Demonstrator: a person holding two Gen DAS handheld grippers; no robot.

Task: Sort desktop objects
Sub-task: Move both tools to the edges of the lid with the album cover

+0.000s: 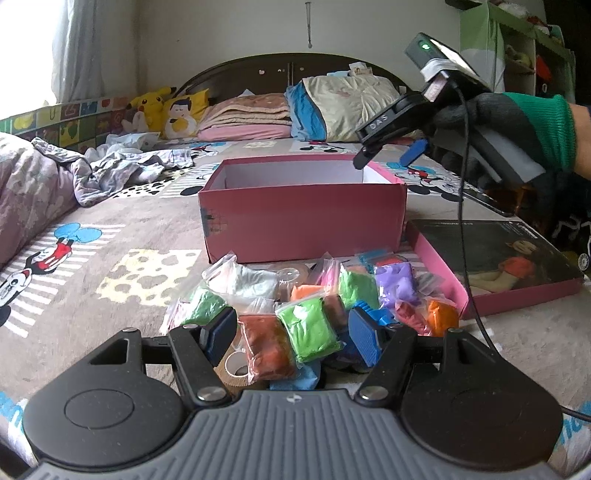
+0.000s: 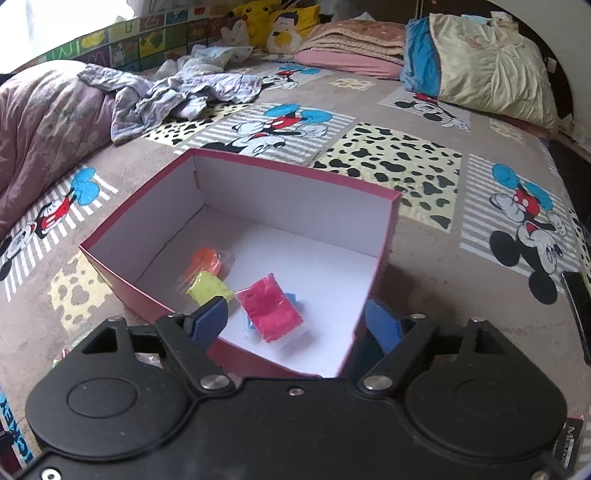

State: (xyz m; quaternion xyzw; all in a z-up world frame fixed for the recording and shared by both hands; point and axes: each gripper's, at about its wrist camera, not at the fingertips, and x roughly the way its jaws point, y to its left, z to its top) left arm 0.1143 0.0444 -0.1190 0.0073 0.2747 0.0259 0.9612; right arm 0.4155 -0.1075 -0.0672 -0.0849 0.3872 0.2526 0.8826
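A pile of bagged clay (image 1: pixel 325 295) in many colours lies on the bed in front of a pink box (image 1: pixel 303 218). My left gripper (image 1: pixel 295 336) is open, its fingers either side of a bright green bag (image 1: pixel 308 328) and a brown bag (image 1: pixel 264 350). My right gripper (image 2: pixel 295 321) is open and empty above the box's near right corner; it also shows in the left wrist view (image 1: pixel 391 155). Inside the box (image 2: pixel 122 275) lie a red bag (image 2: pixel 271 308), a yellow bag (image 2: pixel 208 290), an orange bag (image 2: pixel 205 260) and a partly hidden blue bag (image 2: pixel 291 299).
The box lid (image 1: pixel 498 258) lies face up to the right of the pile. A tape roll (image 1: pixel 236 369) sits under the left gripper. Crumpled clothes (image 2: pixel 177 96), a quilt (image 2: pixel 40 122), pillows (image 2: pixel 480 62) and plush toys (image 2: pixel 266 22) lie farther back on the bed.
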